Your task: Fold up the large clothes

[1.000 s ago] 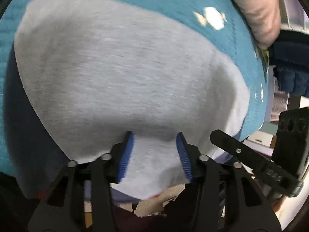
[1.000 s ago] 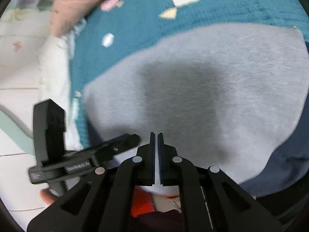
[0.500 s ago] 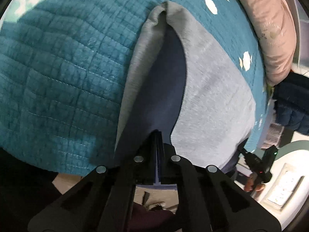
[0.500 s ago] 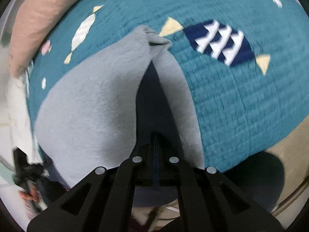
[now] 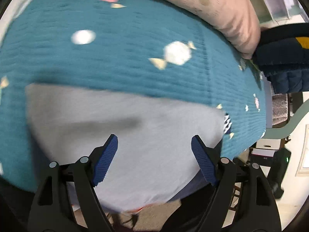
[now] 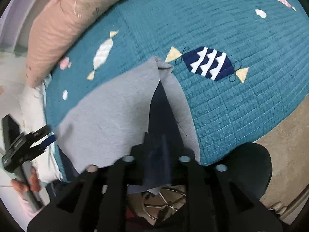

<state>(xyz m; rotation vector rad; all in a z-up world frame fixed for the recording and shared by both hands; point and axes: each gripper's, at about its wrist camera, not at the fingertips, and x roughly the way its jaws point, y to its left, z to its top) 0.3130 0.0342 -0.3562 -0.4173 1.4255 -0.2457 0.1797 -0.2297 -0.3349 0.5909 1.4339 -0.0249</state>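
A grey garment (image 5: 135,135) with a dark navy inner side lies folded on the teal quilt (image 5: 125,58). My left gripper (image 5: 154,158) hangs over its near half. Its jaws are opening and stand wide, with the cloth lying below the blue pads (image 5: 108,160) and nothing gripped. In the right wrist view the garment (image 6: 115,116) rises to a peaked fold with navy cloth showing in the slit. My right gripper (image 6: 155,145) is blurred at the near end of that slit. Its jaws are opening, and navy cloth still runs between them. The left gripper (image 6: 19,145) shows at the garment's left edge.
A pink pillow (image 5: 222,9) lies along the far edge of the quilt. Dark navy folded clothes (image 5: 285,61) sit at the right. Beige floor (image 6: 285,125) lies beyond the quilt's right edge (image 6: 231,145). Metal hangers (image 6: 164,203) lie below the right gripper.
The left gripper, shut on the garment's edge half a second ago, now stands wide open and higher over the flattened cloth. The right gripper's fingers have begun to part.
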